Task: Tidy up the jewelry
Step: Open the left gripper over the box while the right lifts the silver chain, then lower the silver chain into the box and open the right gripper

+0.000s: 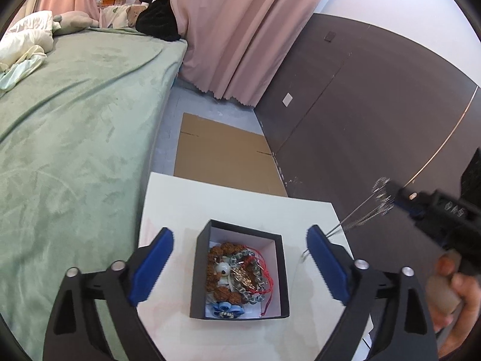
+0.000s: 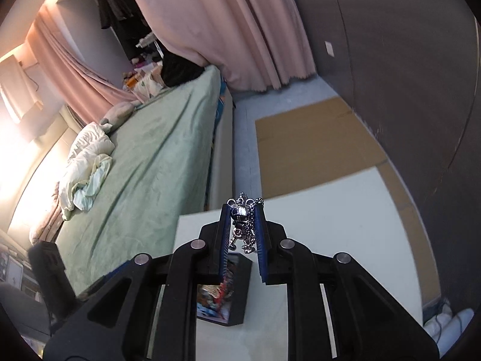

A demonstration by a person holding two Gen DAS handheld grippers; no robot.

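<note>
A black box [image 1: 195, 273] with a white lining stands on a white board [image 1: 240, 207]. It holds several pieces of jewelry [image 1: 237, 273]: brown bead bracelets, clear beads, red cord, a small white dog charm. My left gripper [image 1: 240, 264] is open and empty, its blue pads either side of the box. My right gripper [image 2: 243, 207] is shut on a silver chain necklace [image 2: 240, 210] with a charm. In the left wrist view that gripper [image 1: 390, 195] is up at the right and the chain [image 1: 357, 219] trails down toward the board. The box shows below the right gripper [image 2: 240, 288].
A bed with a green cover [image 1: 78, 126] runs along the left of the board. Flat cardboard [image 1: 222, 156] lies on the floor beyond it. A dark wall panel [image 1: 375, 105] stands on the right and pink curtains [image 1: 240, 30] hang at the back.
</note>
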